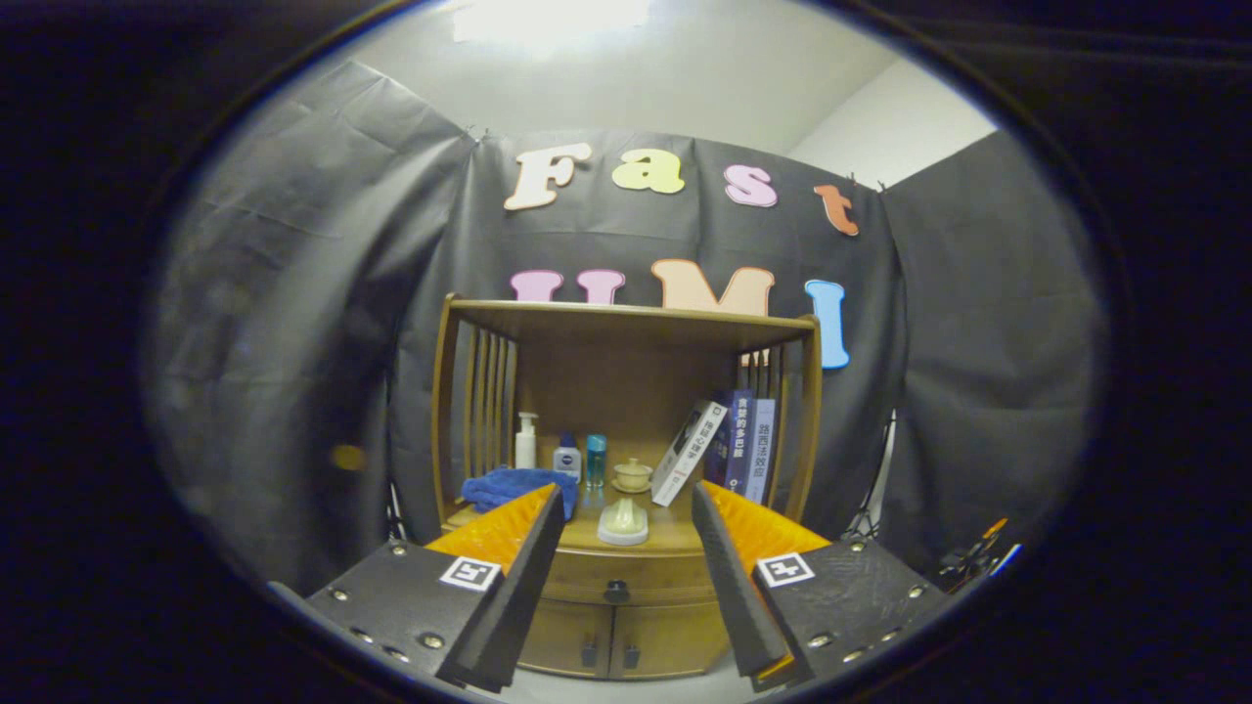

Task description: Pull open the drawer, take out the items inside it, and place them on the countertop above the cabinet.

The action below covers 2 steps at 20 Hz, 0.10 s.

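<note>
A wooden cabinet [626, 430] stands against the booth wall, some way beyond my fingers. Its drawer [626, 575] is closed, with a dark round knob [616, 591] at the middle of its front. The countertop [675, 533] lies just above the drawer. My gripper [628, 508] is open, nothing between its orange and black fingers [533, 548], and the drawer knob shows in the gap between them. What is inside the drawer is hidden.
On the countertop sit a blue cloth [514, 486], a pale green holder [623, 521], a white pump bottle [526, 441], two small bottles [581, 458], a lidded cup [633, 475] and leaning books [724, 450]. Two small doors [611, 640] lie below the drawer.
</note>
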### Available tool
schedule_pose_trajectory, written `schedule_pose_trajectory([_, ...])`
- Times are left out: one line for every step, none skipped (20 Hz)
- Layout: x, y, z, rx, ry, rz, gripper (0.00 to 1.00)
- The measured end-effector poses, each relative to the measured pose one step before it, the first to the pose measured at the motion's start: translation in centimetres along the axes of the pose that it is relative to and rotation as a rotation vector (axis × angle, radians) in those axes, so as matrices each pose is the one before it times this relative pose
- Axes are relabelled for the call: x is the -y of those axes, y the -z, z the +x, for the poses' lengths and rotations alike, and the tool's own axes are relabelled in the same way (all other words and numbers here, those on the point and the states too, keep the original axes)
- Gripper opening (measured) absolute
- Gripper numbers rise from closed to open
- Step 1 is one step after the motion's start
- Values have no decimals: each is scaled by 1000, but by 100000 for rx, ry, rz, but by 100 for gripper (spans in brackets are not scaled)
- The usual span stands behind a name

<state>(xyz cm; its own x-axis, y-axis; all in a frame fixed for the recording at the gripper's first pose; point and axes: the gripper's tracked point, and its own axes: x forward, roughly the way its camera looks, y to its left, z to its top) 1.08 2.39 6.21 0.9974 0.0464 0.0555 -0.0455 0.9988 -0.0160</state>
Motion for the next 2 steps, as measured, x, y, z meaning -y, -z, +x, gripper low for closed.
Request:
schedule_pose_trajectory([742, 242, 77, -275, 997, 69, 80])
schedule_pose_trajectory([559, 367, 115, -650, 570, -414, 80])
